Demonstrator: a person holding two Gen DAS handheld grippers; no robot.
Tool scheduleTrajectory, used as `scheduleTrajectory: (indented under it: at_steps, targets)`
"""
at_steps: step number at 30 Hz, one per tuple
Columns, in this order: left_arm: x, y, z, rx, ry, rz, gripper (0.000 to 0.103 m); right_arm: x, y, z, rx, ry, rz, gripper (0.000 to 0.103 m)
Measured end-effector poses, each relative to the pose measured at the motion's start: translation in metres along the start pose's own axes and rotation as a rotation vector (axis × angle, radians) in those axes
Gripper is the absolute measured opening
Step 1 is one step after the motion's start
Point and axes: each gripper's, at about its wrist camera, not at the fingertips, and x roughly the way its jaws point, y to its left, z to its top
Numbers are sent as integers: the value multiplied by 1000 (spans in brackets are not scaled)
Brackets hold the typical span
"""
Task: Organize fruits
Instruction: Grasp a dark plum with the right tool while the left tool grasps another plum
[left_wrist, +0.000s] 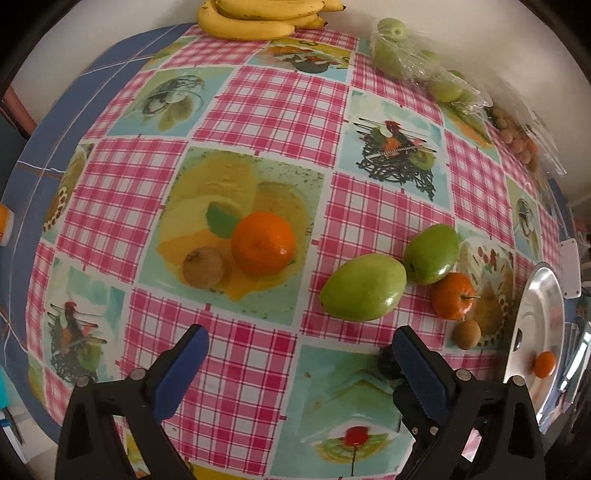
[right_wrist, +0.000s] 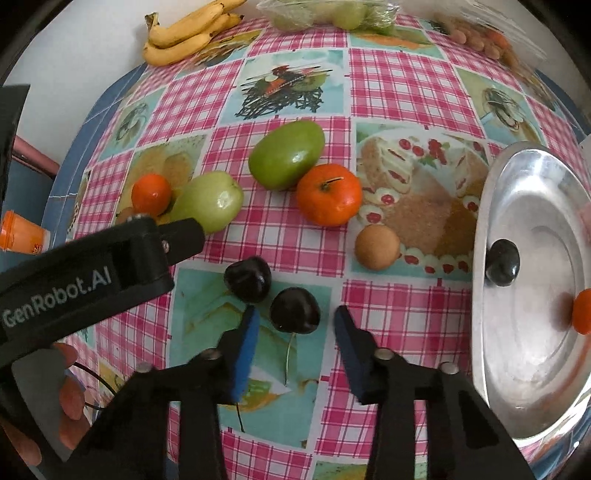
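Both grippers are spread wide, holding nothing. The right gripper (right_wrist: 293, 326) straddles one round dark cherry (right_wrist: 294, 311) on the checked tablecloth (right_wrist: 399, 88), with a second cherry (right_wrist: 248, 278) beside it. The shiny metal plate (right_wrist: 491, 229) holds another cherry and a small orange. The left gripper (left_wrist: 299, 350) hovers near two green mangoes (left_wrist: 364, 287).

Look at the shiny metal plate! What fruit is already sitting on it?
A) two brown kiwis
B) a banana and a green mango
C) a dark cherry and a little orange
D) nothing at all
C: on the metal plate lie a dark cherry and, at its far right edge, a small orange; the bananas lie far back on the table.
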Motion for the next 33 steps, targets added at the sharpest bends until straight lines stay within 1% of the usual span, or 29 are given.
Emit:
scheduleTrajectory:
  at_steps: [1,3,10,16,18,24,27,29,31,32,33]
  targets:
    - [0,-1,0,1,2,-5,100,1,2,1,-2,-1,4,33]
    - [0,-3,-1,2,7,-15,100,-1,4,1,-4,-11,2,28]
    - [3,-10,-4,9,23,-54,95,-7,4,1,-3,-25,26,27]
    - [4,-20,-5,33,29,-71,91,-15,-13,-1,41,-32,26,27]
    - [4,-26,-7,47,33,-75,88,-17,-18,0,55,-32,20,27]
    - [10,-44,-12,75,47,-100,74,-25,-33,-5,76,-39,11,27]
    - [14,-53,-13,90,57,-103,62,-29,-38,-7,78,-43,8,27]
    - [20,-57,-14,93,66,-105,48,-31,-40,-9,76,-44,3,27]
    - [22,-59,-15,93,72,-110,42,-34,-43,-11,75,-46,2,27]
    - [21,-58,-18,92,72,-123,35,-35,-44,-11,76,-46,1,27]
    - [21,-59,-18,91,72,-136,31,-35,-43,-11,77,-46,0,27]
